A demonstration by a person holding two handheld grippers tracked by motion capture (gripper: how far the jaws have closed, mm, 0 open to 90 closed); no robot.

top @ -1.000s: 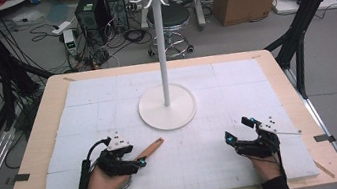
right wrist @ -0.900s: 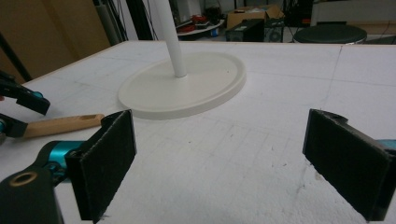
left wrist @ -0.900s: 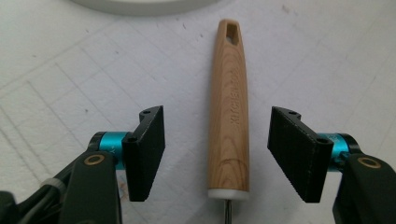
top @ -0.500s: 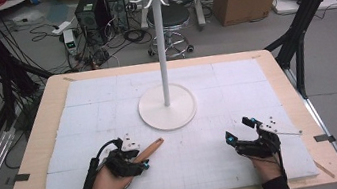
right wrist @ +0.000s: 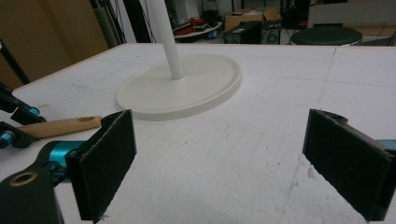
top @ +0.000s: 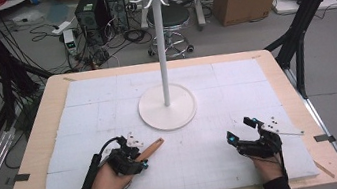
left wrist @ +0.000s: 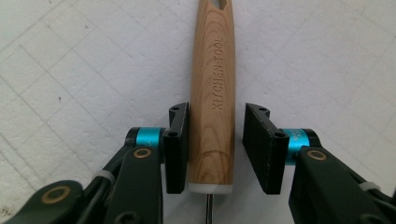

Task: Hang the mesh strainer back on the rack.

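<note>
A: From the high view, how far along is this?

B: Early, I'd judge. The wooden-handled kitchen tool (top: 150,149) lies flat on the worktop (top: 34,160), its handle poking out ahead of the left claw (top: 138,160). The white hook stand (top: 162,65) stands beyond both claws, between them, and its hooks at the top are bare. So the pick-up is in hand; lifting the tool and probably hanging it on the stand are left.

A: And the right claw?

B: The right claw (top: 236,135) rests low on the worktop well apart from the tool, with nothing near its jaws.

A: What does the left gripper view add?

B: The left claw (left wrist: 215,144) straddles the handle (left wrist: 214,93), stamped "KITCHEN TOOL". Its jaws have just been closing. One jaw looks to touch the wood; the other stands a little clear of it, so the handle is between them but not yet clamped. A thin metal shank runs back from the handle's white collar towards the claw's body.

A: The right gripper view?

B: The right claw (right wrist: 219,158) gapes wide and holds nothing. Ahead of it sits the stand's round base (right wrist: 180,91); off to its side, the handle (right wrist: 60,126) in the other claw.
</note>
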